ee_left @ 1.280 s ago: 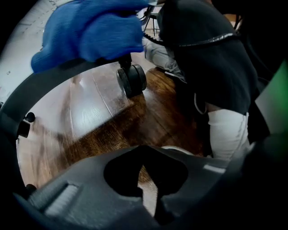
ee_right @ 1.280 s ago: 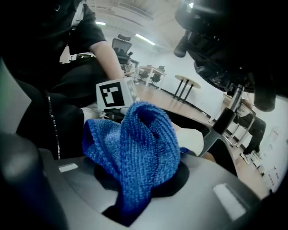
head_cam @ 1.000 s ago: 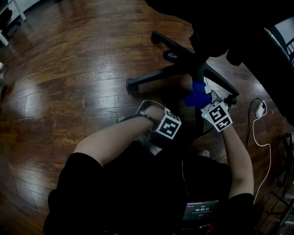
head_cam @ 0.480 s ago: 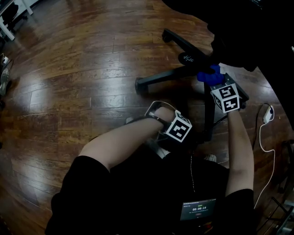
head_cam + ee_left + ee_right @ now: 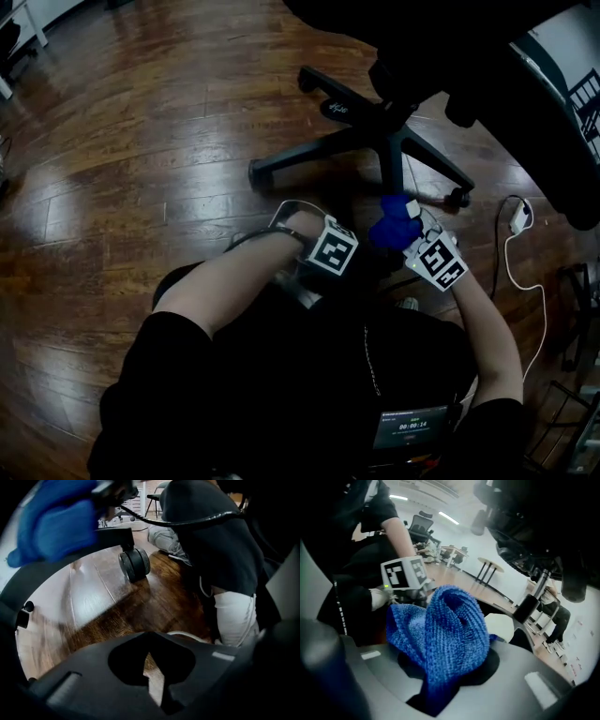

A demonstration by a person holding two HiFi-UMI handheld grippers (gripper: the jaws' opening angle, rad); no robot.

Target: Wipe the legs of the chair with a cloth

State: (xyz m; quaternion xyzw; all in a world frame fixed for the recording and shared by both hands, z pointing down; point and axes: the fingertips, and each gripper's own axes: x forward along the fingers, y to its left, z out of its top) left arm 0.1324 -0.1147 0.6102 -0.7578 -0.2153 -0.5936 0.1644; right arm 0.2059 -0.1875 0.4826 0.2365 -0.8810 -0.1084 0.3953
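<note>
The black office chair's star base [image 5: 389,127] stands on the wood floor, with legs that spread left, right and toward me. My right gripper [image 5: 405,228] is shut on a bunched blue cloth [image 5: 394,225] at the near leg [image 5: 389,183], close to its outer end. In the right gripper view the cloth [image 5: 450,634] bulges out between the shut jaws [image 5: 440,677]. My left gripper [image 5: 149,667] is shut and holds nothing. It points down at the floor beside the right one, near a caster [image 5: 134,564]. Its marker cube [image 5: 330,248] shows in the head view.
The chair's dark seat [image 5: 487,56] overhangs the base at the upper right. A white cable with a plug [image 5: 516,220] lies on the floor to the right. A metal frame [image 5: 577,375] stands at the right edge. The person's legs crowd the space below the grippers.
The right gripper carried the cloth along the near leg toward the hub, then drew it back toward me. The left gripper kept still.
</note>
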